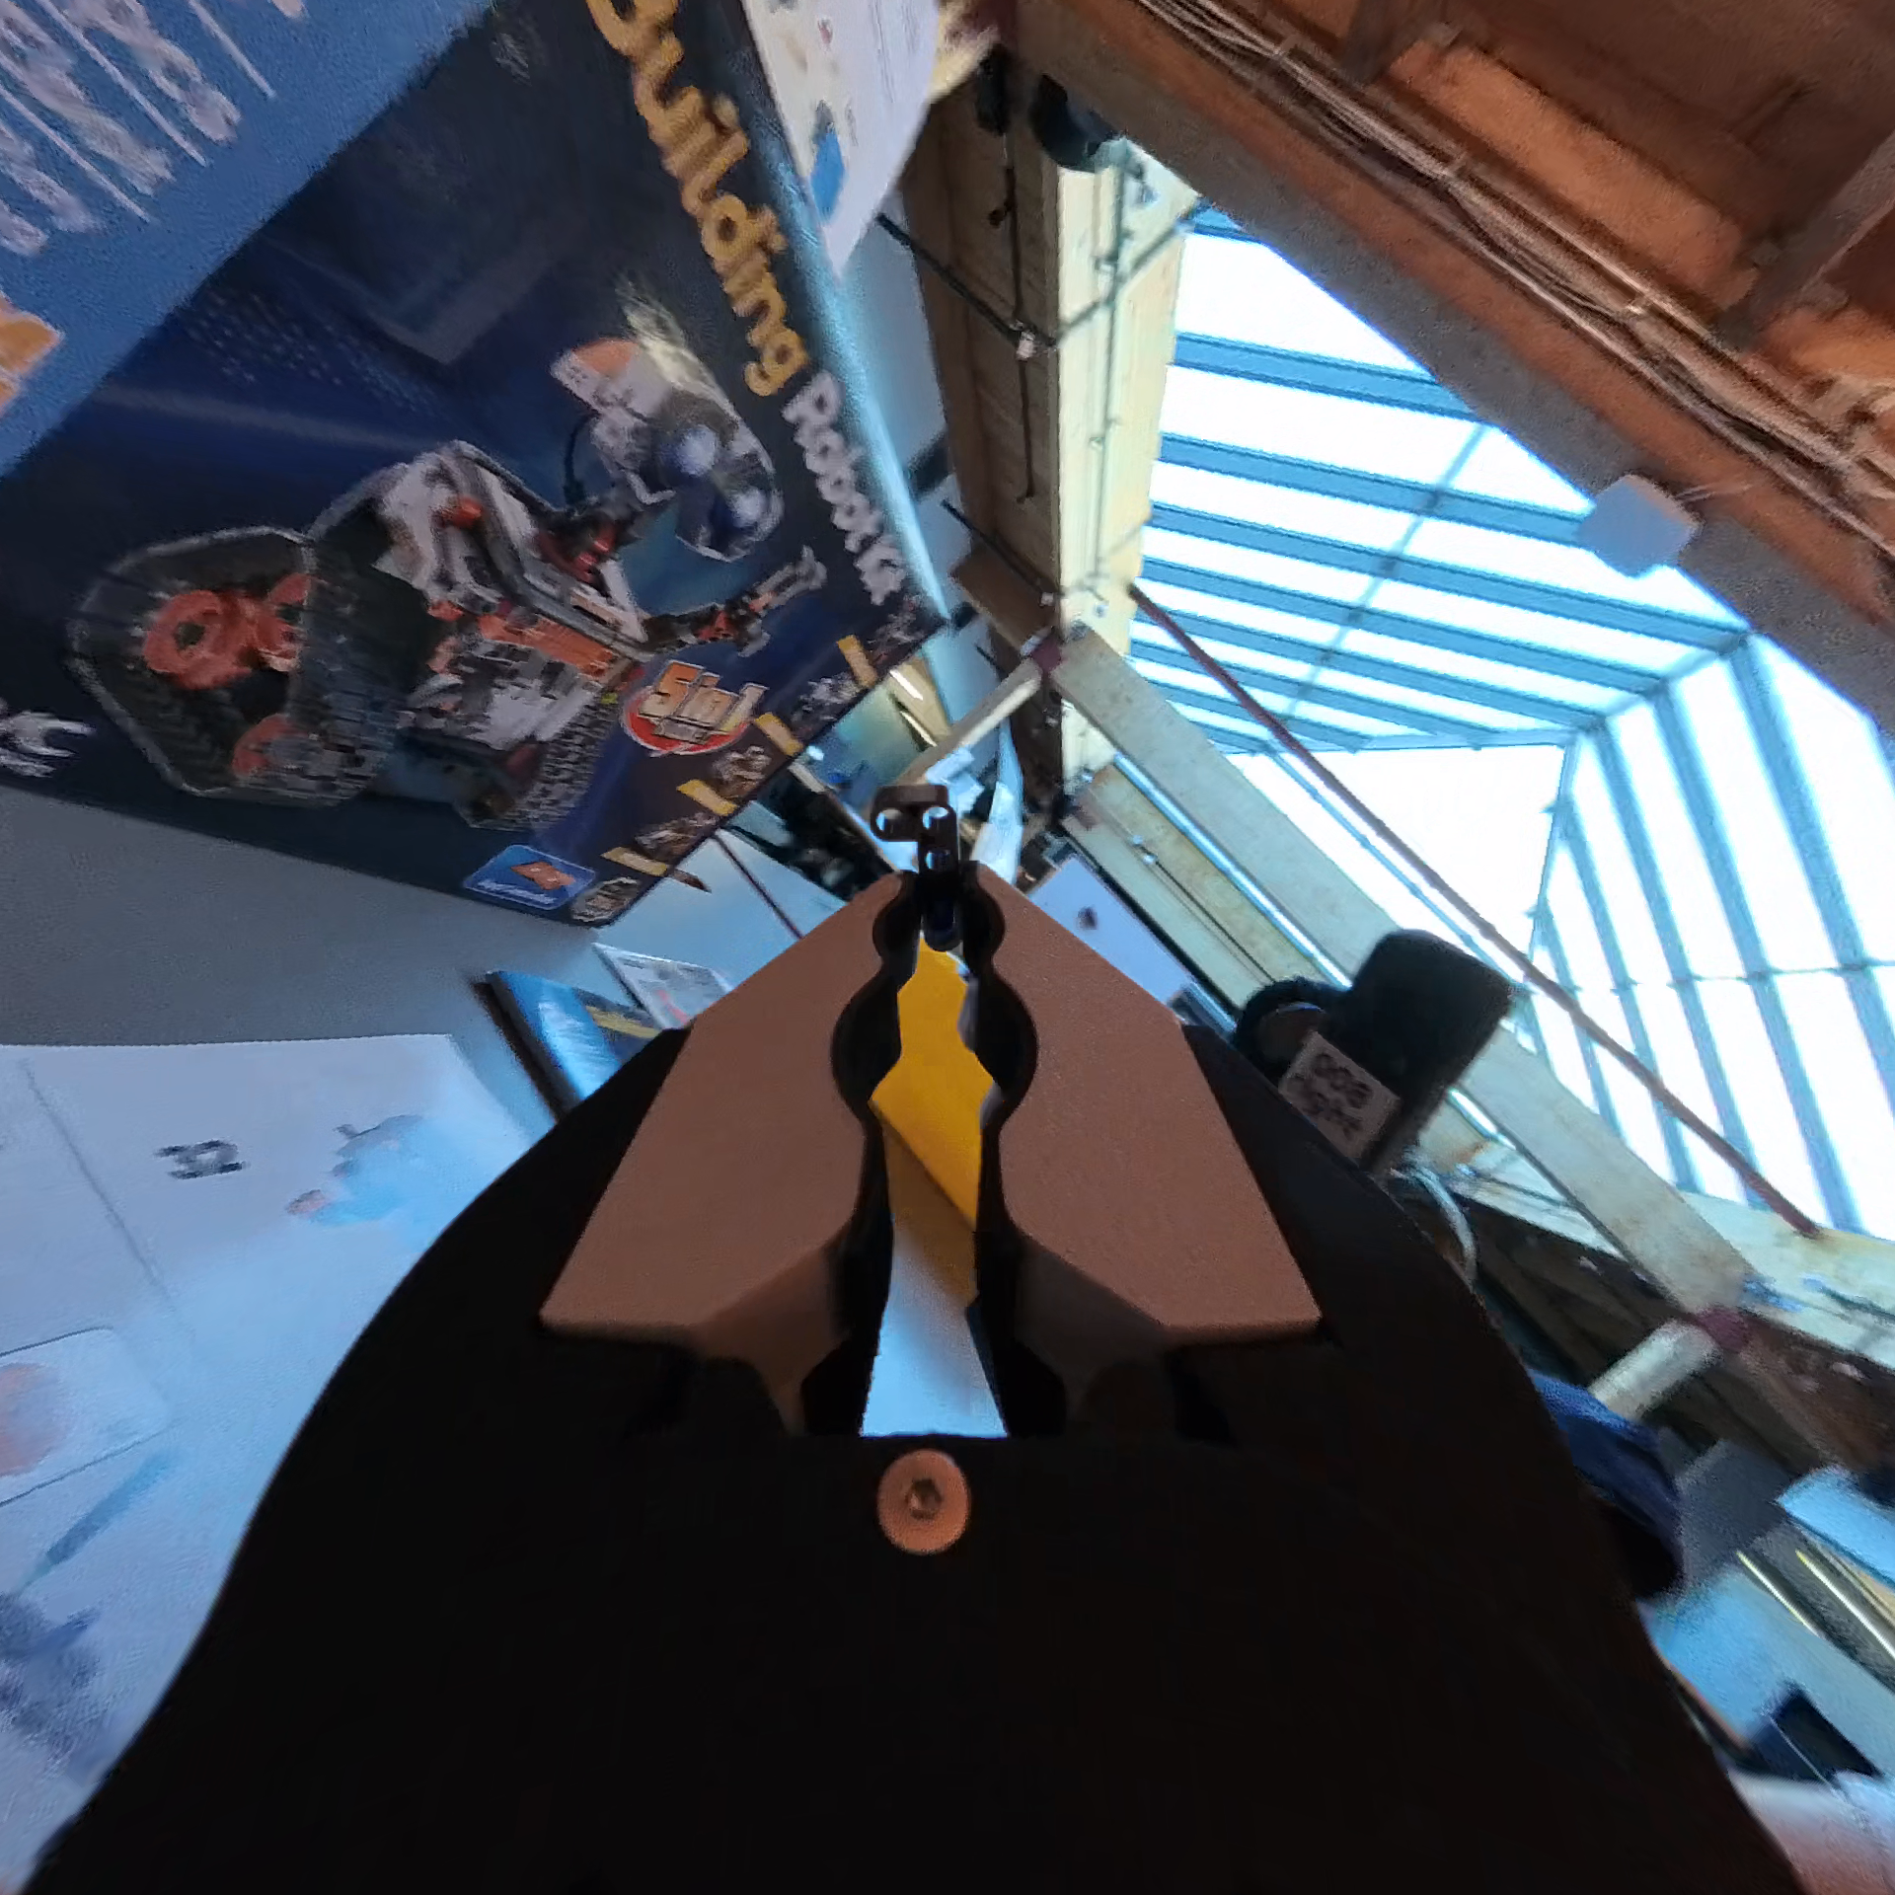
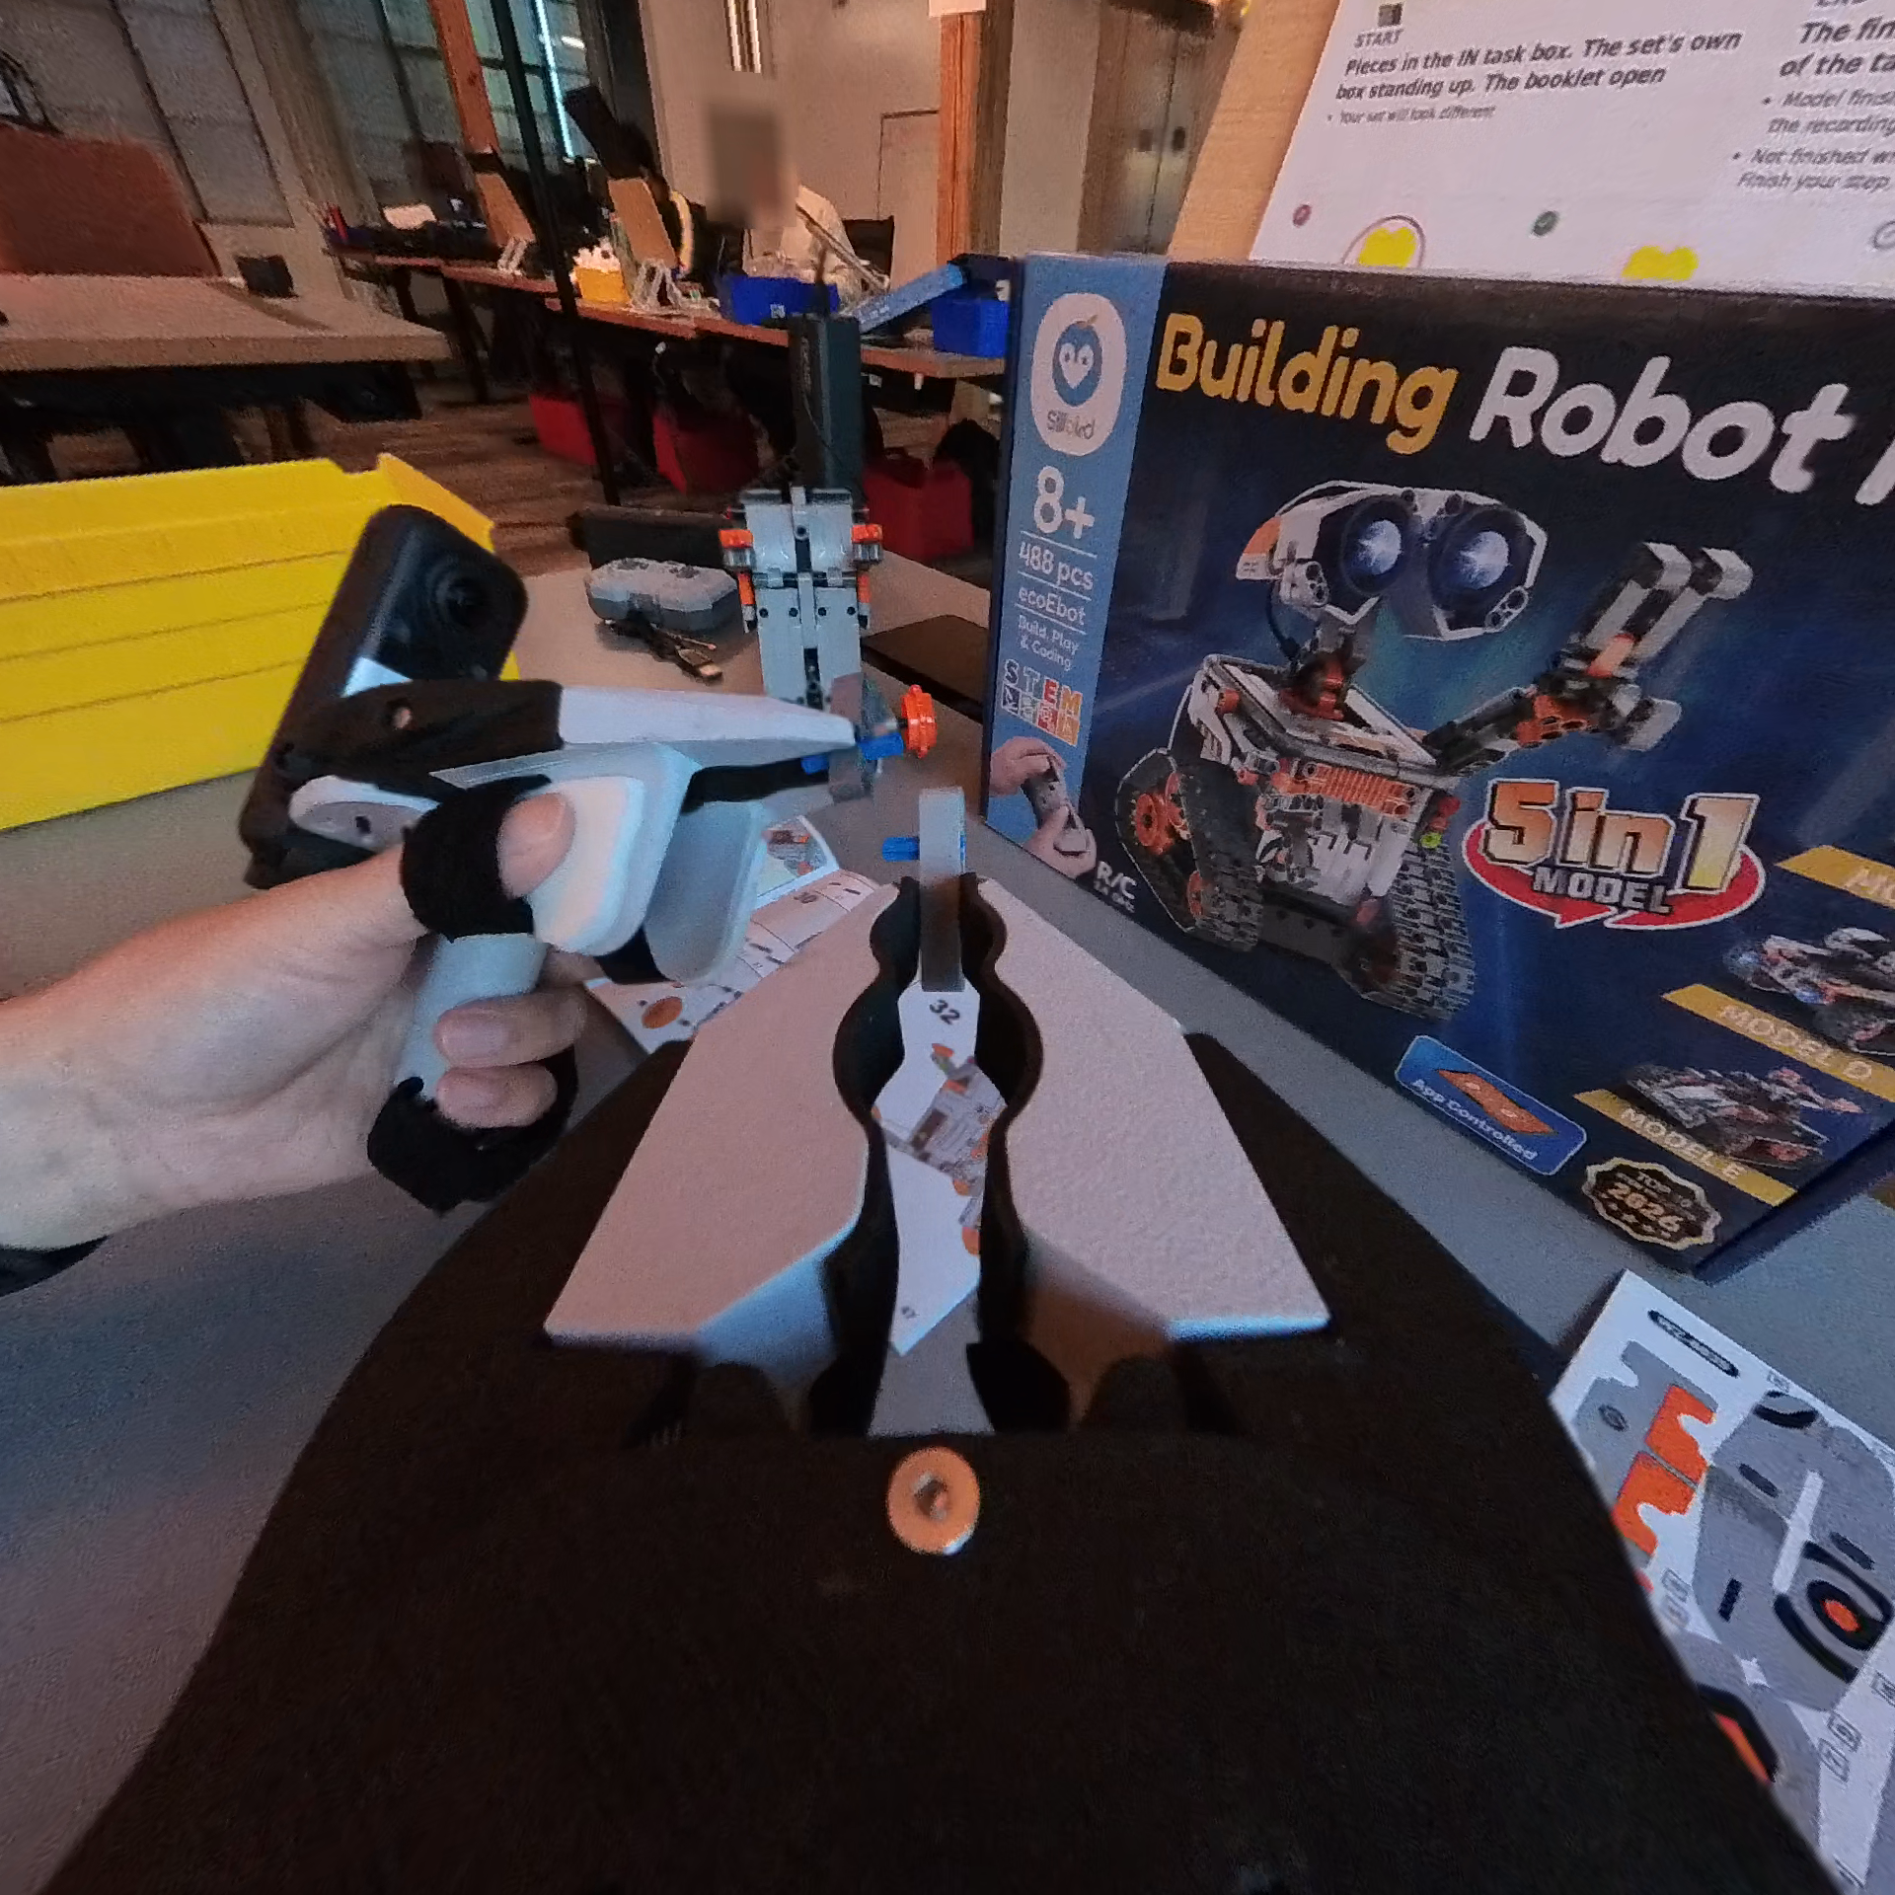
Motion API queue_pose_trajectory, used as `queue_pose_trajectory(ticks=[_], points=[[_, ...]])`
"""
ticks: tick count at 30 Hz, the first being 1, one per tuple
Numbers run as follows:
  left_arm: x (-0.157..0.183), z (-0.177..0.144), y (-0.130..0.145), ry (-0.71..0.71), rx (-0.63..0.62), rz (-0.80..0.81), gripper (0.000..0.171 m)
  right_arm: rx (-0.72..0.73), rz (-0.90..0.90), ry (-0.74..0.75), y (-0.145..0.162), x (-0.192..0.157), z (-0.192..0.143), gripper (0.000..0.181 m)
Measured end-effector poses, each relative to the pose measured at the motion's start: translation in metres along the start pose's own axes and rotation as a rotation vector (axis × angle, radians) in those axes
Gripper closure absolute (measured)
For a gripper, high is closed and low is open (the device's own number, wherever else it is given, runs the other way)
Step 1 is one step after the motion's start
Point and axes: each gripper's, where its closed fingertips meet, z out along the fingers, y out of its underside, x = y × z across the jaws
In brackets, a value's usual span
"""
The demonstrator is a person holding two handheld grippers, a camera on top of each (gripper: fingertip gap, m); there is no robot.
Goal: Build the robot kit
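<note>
My left gripper (image 1: 931,894) is shut on a small dark connector piece with a blue pin (image 1: 923,836), which sticks out past the tips. In the right wrist view a hand holds this gripper (image 2: 849,747) at the left, with its tip just above and left of my right gripper's tip. An orange gear (image 2: 916,721) sits by its tip; I cannot tell whether they are joined. My right gripper (image 2: 935,894) is shut on an upright grey beam (image 2: 940,846) with a blue pin on its left side. A partly built grey robot model (image 2: 800,605) stands behind on the table.
The dark blue kit box (image 2: 1436,718) stands at the right and also shows in the left wrist view (image 1: 410,461). A yellow bin (image 2: 154,615) is at the left. An open instruction booklet (image 2: 795,913) lies under the grippers. A grey remote (image 2: 661,595) lies near the model.
</note>
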Motion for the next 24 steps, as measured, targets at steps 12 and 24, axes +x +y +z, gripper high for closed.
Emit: queue_pose_trajectory(ticks=[12, 24], points=[[0.046, 0.003, 0.012, 0.214, 0.005, 0.317, 0.167, 0.157, -0.187, 0.148, -0.034, -0.004, -0.018, 0.176], [0.065, 0.000, 0.011, 0.317, 0.036, 0.381, 0.167, 0.193, -0.322, 0.170, -0.042, -0.022, -0.020, 0.176]])
